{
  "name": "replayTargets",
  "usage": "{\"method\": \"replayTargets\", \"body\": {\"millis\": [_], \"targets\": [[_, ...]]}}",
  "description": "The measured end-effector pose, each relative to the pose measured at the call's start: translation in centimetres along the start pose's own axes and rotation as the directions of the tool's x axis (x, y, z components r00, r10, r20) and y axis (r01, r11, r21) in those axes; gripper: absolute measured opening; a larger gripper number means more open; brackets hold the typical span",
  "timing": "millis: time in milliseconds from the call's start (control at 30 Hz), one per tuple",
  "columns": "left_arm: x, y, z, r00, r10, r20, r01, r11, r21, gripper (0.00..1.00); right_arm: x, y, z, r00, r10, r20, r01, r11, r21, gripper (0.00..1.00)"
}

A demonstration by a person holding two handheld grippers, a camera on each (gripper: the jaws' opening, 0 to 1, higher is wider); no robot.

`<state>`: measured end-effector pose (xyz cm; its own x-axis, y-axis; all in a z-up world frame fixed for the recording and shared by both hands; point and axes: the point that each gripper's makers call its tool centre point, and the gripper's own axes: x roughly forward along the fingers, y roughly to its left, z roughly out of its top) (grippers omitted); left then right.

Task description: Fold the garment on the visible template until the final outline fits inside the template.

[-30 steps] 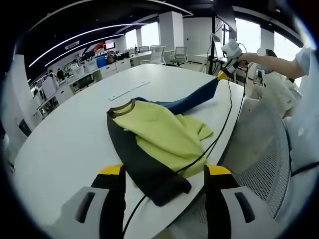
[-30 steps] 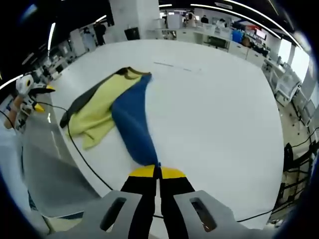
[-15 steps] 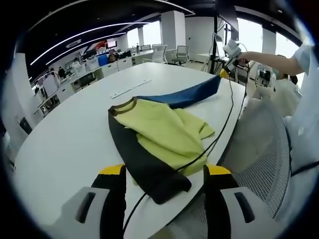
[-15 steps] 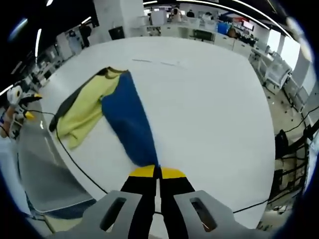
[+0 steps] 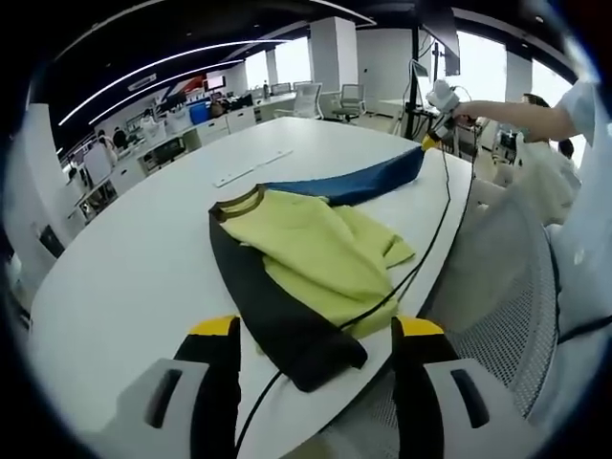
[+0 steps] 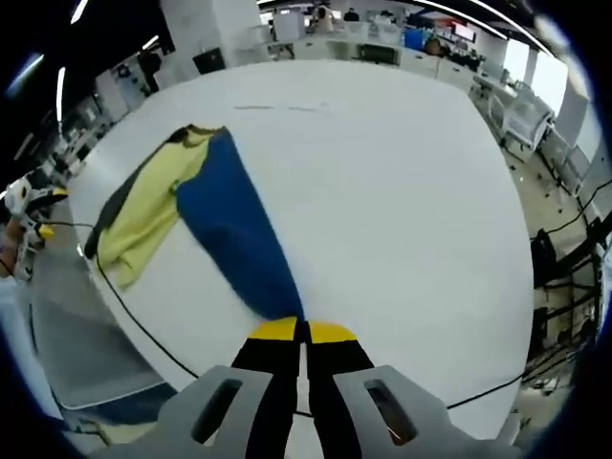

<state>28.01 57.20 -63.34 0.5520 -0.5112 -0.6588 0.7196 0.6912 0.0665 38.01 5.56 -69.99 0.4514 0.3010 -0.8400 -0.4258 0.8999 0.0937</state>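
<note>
Left gripper view: left tool (image 5: 311, 330) spread wide, holding nothing, poised over the bunched garment (image 5: 306, 258) near the white tabletop (image 5: 124, 258) edge; black cable (image 5: 421, 249) across it

Right gripper view: right tool (image 6: 304, 332) clamped on the blue sleeve (image 6: 234, 229), drawn out straight. Probably mid-spreading; next, laying the sleeve flat, with no template outline discernible

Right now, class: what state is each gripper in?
Left gripper: open, holding nothing, above the garment's dark sleeve.
Right gripper: shut on the blue sleeve, stretched out over the white table.
</note>
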Motion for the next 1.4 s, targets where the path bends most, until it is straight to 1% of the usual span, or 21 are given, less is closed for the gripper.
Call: {"method": "replayTargets", "body": {"millis": [133, 400, 600, 867, 967, 1100, 1167, 1300, 1400], "targets": [[-0.2, 0.0, -0.1, 1.000, 0.009, -0.007, -0.009, 1.000, -0.004, 0.61, 0.8, -0.5, -0.7, 1.000, 0.003, -0.018, -0.003, 1.000, 0.016, 0.02], [-0.3, -0.2, -0.4, 0.999, 0.023, -0.023, -0.024, 1.000, -0.015, 0.60, 2.0, -2.1, -1.6, 0.999, -0.024, -0.024, 0.025, 0.999, 0.043, 0.02], [-0.1, -0.4, -0.3, 0.999, 0.030, -0.028, -0.031, 0.999, -0.022, 0.60, 2.7, -3.3, -0.9, 0.998, -0.064, -0.007, 0.064, 0.997, 0.042, 0.02], [0.1, -0.6, -0.2, 0.998, 0.039, -0.040, -0.040, 0.999, -0.027, 0.60, 3.6, -4.0, 0.0, 0.995, -0.100, 0.007, 0.099, 0.994, 0.035, 0.02], [0.1, -0.7, -0.2, 0.998, 0.043, -0.046, -0.045, 0.998, -0.032, 0.60, 4.2, -5.0, 0.4, 0.993, -0.115, 0.017, 0.115, 0.993, 0.041, 0.02], [0.1, -0.7, -0.3, 0.997, 0.051, -0.053, -0.053, 0.998, -0.041, 0.60, 4.4, -5.7, 0.8, 0.990, -0.137, 0.022, 0.136, 0.990, 0.043, 0.02], [0.1, -0.8, -0.4, 0.997, 0.053, -0.060, -0.055, 0.998, -0.043, 0.60, 4.8, -6.5, 1.1, 0.989, -0.146, 0.024, 0.145, 0.988, 0.046, 0.02], [0.1, -0.8, -0.5, 0.996, 0.059, -0.068, -0.062, 0.997, -0.050, 0.60, 4.8, -7.6, 1.8, 0.982, -0.181, 0.045, 0.179, 0.982, 0.060, 0.02], [0.3, -0.8, -0.5, 0.996, 0.059, -0.074, -0.063, 0.997, -0.052, 0.60, 4.9, -8.3, 2.0, 0.980, -0.196, 0.037, 0.194, 0.979, 0.056, 0.02]]}}
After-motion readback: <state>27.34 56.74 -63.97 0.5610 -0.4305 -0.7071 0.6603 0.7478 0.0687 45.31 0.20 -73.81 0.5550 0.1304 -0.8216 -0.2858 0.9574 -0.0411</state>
